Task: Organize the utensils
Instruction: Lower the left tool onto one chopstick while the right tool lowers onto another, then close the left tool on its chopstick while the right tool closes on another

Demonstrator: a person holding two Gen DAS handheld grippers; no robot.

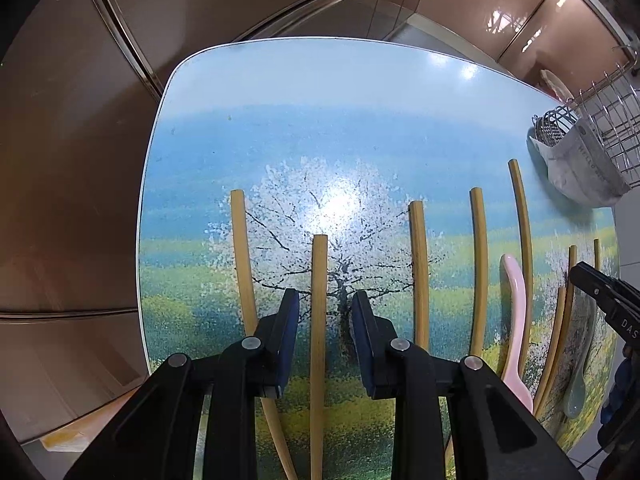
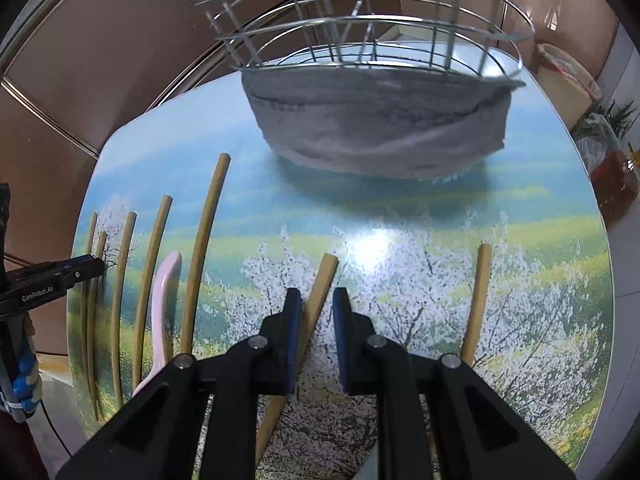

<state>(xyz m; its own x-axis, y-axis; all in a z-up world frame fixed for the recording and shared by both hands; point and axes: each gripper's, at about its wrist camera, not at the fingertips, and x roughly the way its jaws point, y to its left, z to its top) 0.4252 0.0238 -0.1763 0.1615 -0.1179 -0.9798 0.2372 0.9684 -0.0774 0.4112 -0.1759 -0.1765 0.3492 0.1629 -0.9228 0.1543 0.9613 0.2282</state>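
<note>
Nearest in the right wrist view, the right gripper (image 2: pixel 317 308) points steeply down with its fingers narrowed around a slanted wooden chopstick (image 2: pixel 320 292); the stick leans against the left blue pad while a sliver of gap shows at the other, so I judge it a grip about to close rather than a firm hold. In the left wrist view the left gripper (image 1: pixel 325 308) straddles another chopstick (image 1: pixel 319 312), fingers partly open, clear on both sides, holding nothing. The step in hand looks like picking sticks off the desk (image 1: pixel 360 92). Beyond lie more chopsticks in a loose row and a pink spoon (image 1: pixel 516 320); farthest stands the wire utensil basket (image 2: pixel 360 28) with a grey cloth (image 2: pixel 376 132) wrapped round its base. Next, each gripper needs to pinch squarely, lift, then carry toward that basket, probably.
</note>
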